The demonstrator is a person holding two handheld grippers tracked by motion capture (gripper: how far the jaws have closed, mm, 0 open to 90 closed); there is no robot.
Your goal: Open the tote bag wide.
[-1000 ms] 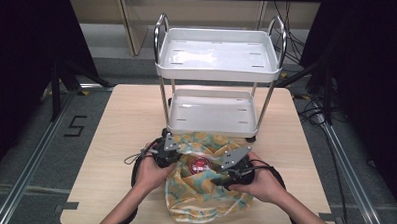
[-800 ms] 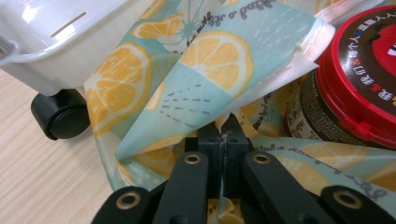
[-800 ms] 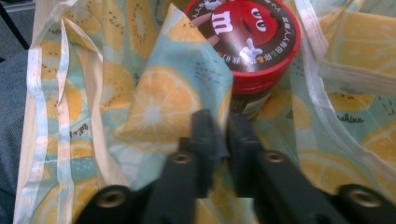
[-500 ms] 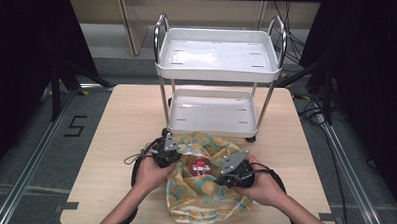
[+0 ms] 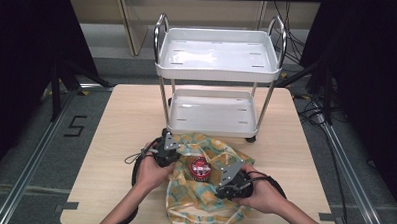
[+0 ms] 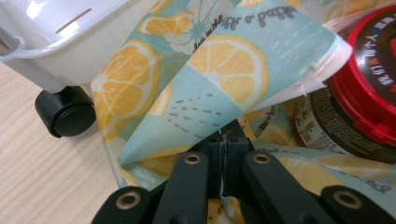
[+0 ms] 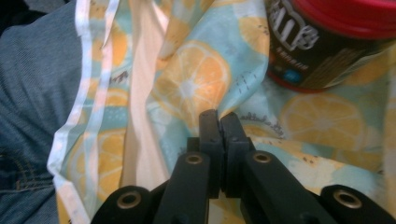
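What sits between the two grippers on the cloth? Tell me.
In the high view, a red-lidded jar stands on the lemon-print cloth, between the left gripper and the right gripper. Both have their jaws shut on the cloth.

Counted on the table (image 5: 121,119): one lemon-print cloth (image 5: 193,204), one red-lidded jar (image 5: 199,167), one white two-tier trolley (image 5: 217,67). Two grippers are counted, left gripper (image 5: 169,150) and right gripper (image 5: 226,180).

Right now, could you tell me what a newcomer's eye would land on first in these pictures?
The lemon-print cloth at the table's near edge stands out first, with a red-lidded jar sitting on its middle. The left gripper and the right gripper are each shut on a fold of it, one on either side of the jar. Behind stands a white two-tier cart.
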